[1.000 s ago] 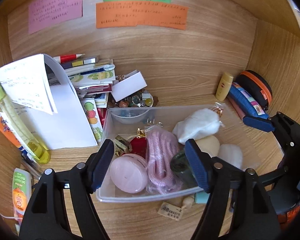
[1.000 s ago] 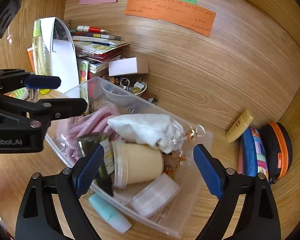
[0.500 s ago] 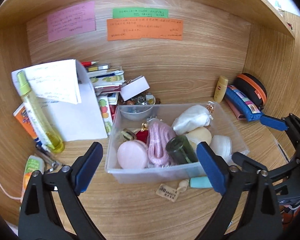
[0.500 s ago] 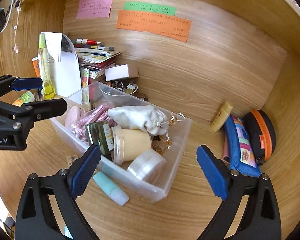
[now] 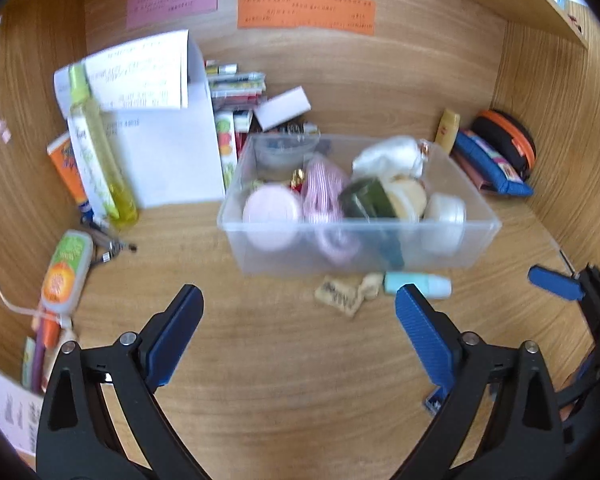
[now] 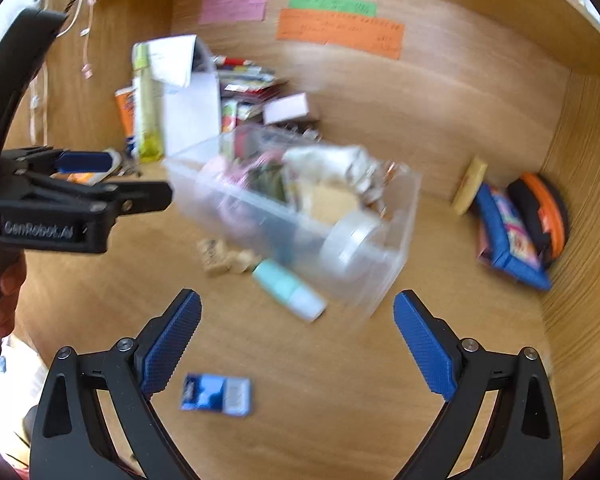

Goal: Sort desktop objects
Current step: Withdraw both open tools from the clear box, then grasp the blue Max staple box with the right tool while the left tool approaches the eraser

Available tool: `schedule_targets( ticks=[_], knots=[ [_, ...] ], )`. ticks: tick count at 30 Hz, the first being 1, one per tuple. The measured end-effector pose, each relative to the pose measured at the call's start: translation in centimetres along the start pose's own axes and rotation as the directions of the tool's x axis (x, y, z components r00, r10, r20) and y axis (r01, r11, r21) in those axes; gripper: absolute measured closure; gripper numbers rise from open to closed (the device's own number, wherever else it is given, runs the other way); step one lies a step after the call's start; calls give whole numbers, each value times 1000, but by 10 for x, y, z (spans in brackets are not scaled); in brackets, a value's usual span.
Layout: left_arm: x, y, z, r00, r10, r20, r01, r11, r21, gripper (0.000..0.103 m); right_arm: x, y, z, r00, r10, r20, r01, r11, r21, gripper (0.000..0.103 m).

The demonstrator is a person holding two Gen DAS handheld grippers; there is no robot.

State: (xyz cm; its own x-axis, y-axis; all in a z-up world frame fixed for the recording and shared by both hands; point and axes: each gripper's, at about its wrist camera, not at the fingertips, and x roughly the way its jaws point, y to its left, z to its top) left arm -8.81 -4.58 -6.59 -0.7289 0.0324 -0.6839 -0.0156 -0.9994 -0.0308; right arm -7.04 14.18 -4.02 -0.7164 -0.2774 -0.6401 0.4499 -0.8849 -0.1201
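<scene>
Both grippers are pulling back from the clear bin [image 5: 360,236], which is now sitting farther off. The left gripper [image 5: 296,320] and right gripper [image 6: 296,320] are hanging wide open, holding nothing (probably surveying), while the mint tube [image 6: 288,288] is lying just near the bin.

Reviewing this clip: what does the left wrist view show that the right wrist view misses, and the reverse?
Left wrist only: the orange-labelled tube lying at the desk's left edge and the round pink case in the bin.
Right wrist only: a small blue packet on the desk near its jaws.
Both: the clear bin, the mint tube in front of it, and both grippers open.
</scene>
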Motion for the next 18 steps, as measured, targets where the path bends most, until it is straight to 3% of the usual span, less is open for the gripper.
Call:
schedule_targets(
  ticks=[10, 13, 18],
  knots=[
    [9, -6, -37, 997, -2, -71, 2, 1000, 0, 5, 10, 22, -51, 993, 88, -74, -87, 996, 16, 10],
    [12, -6, -40, 997, -11, -78, 11, 1000, -4, 5, 11, 25, -56, 993, 90, -82, -90, 996, 8, 22],
    [21, -6, -41, 995, -12, -99, 11, 1000, -8, 5, 18, 25, -61, 988, 100, -114, -99, 995, 15, 30]
  ],
)
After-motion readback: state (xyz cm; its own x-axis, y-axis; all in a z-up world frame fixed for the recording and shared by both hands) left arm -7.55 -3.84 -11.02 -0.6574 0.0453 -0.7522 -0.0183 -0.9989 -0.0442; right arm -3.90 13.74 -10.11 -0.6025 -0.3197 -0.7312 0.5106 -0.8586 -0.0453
